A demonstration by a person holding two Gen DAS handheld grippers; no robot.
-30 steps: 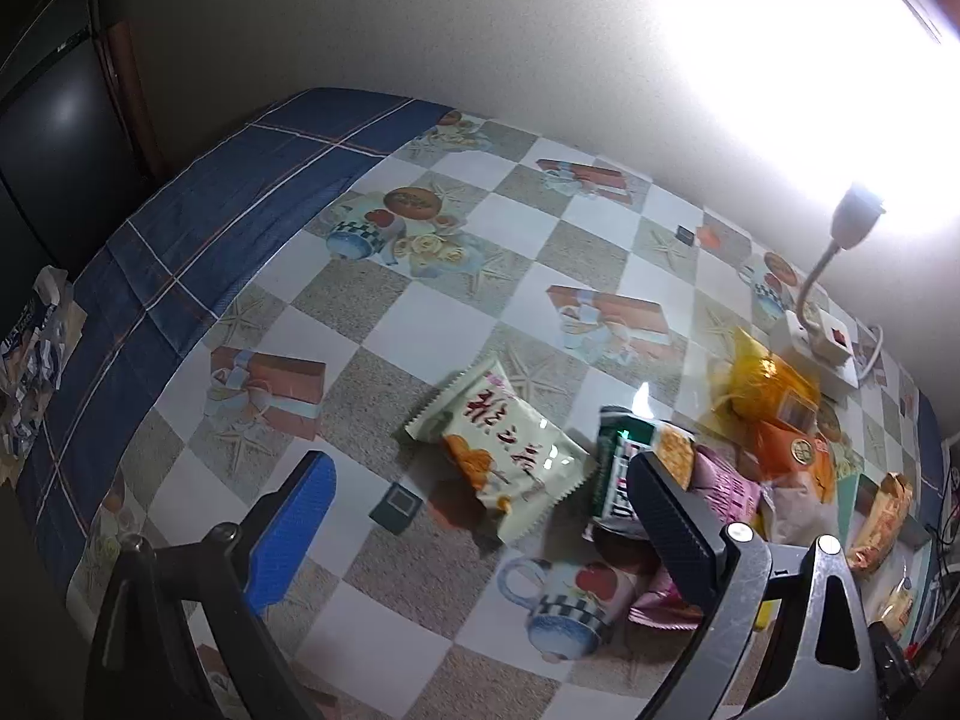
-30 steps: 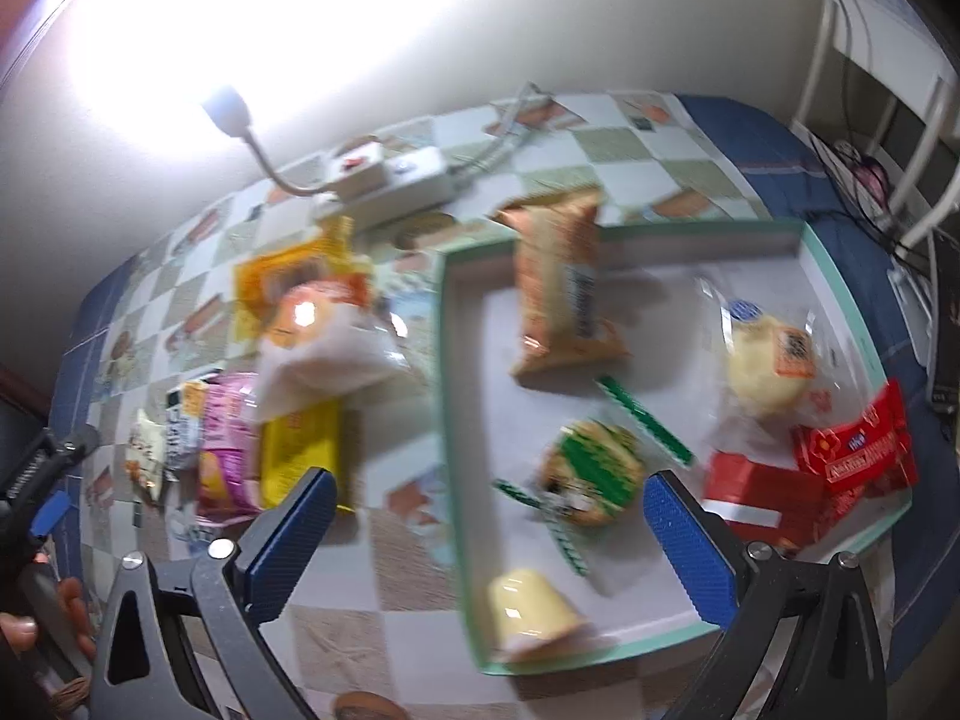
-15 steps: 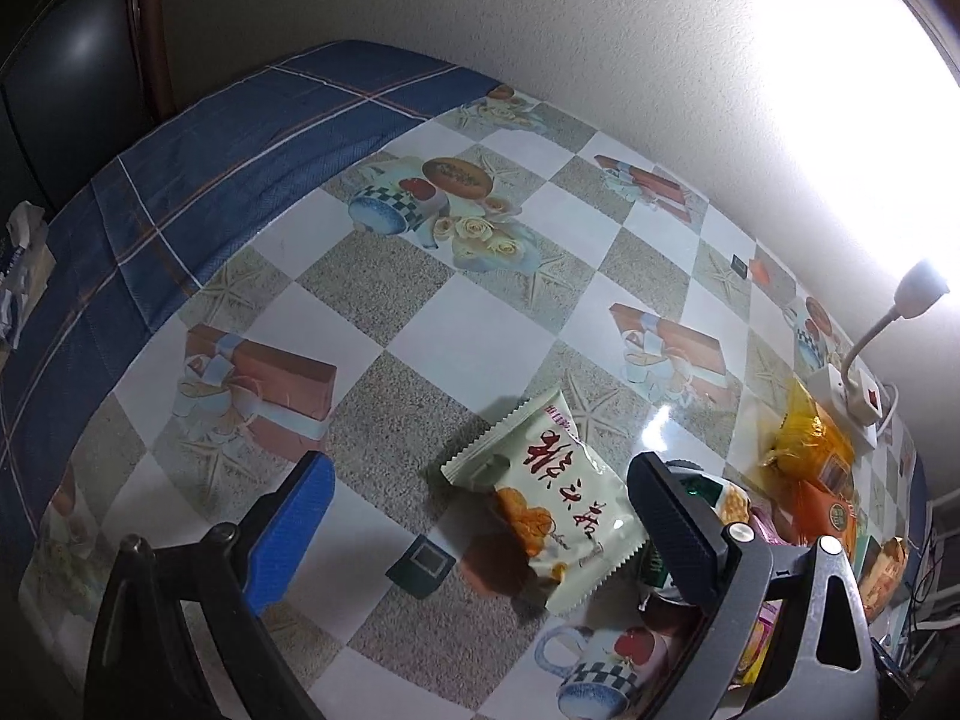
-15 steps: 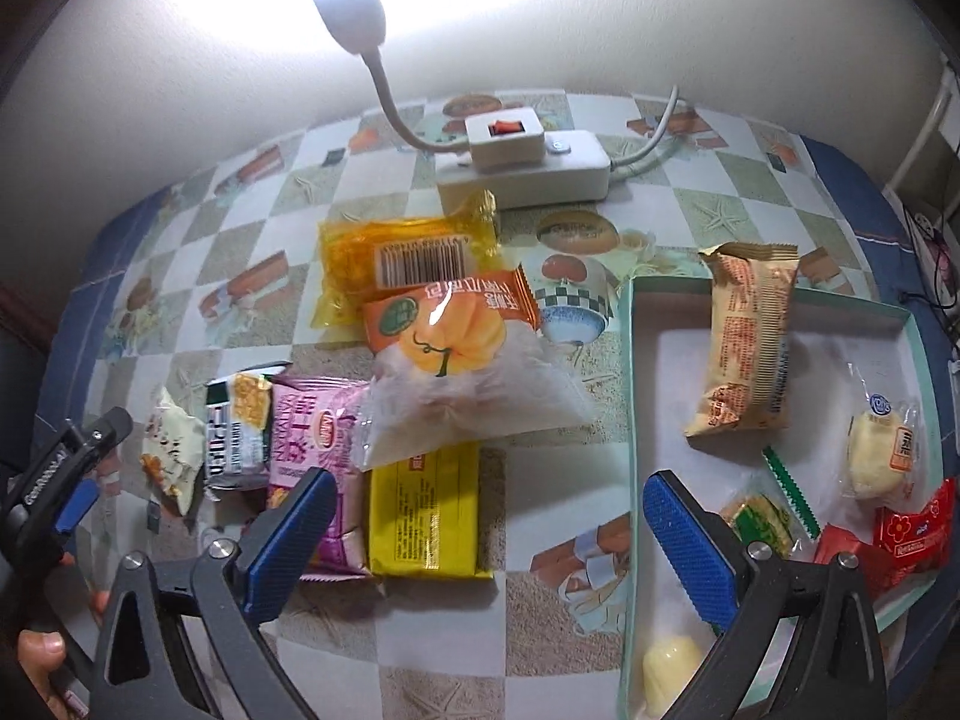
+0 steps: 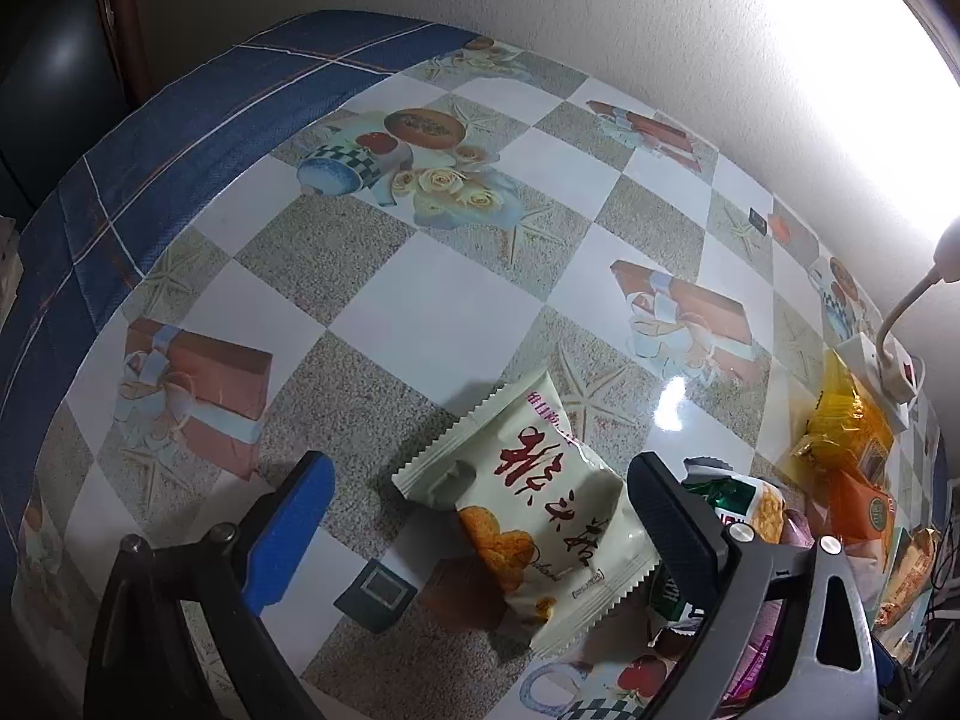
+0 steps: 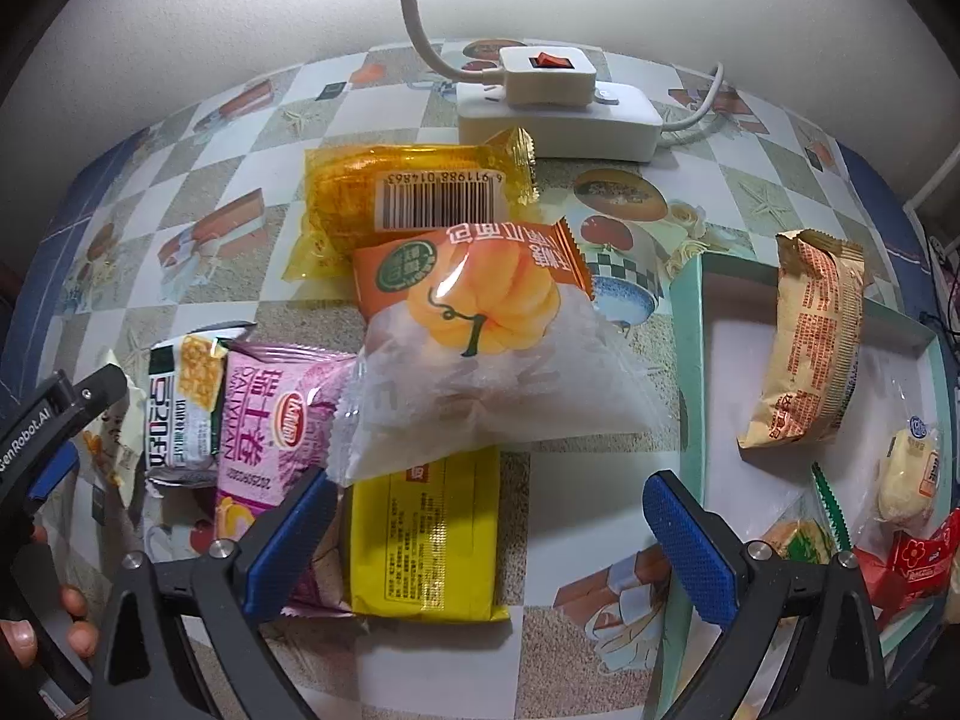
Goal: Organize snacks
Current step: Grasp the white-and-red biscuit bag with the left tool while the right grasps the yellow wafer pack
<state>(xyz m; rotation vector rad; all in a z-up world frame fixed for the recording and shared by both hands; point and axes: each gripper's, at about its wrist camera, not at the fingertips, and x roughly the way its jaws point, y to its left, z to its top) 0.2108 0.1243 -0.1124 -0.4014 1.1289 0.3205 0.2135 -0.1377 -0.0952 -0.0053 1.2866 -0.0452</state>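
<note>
In the left wrist view a cream snack packet (image 5: 528, 498) with red characters lies flat on the checked tablecloth. My left gripper (image 5: 480, 531) is open, with its fingers on either side of the packet. In the right wrist view my right gripper (image 6: 489, 546) is open over a yellow packet (image 6: 426, 540). Just beyond lie a clear pumpkin bread bag (image 6: 480, 348), an orange-yellow barcode packet (image 6: 408, 192), a pink packet (image 6: 270, 432) and a green-and-white packet (image 6: 180, 408). A teal tray (image 6: 687, 360) on the right holds a tan packet (image 6: 810, 348) and several small snacks.
A white power strip (image 6: 558, 114) with a gooseneck lamp (image 6: 414, 18) stands at the back by the wall. A hand (image 6: 24, 636) holding the other gripper shows at the left edge. The table's blue border (image 5: 180, 138) and edge curve round the far left.
My left gripper has come down and forward onto the cream packet. My right gripper has swung left from over the tray to the snack pile.
</note>
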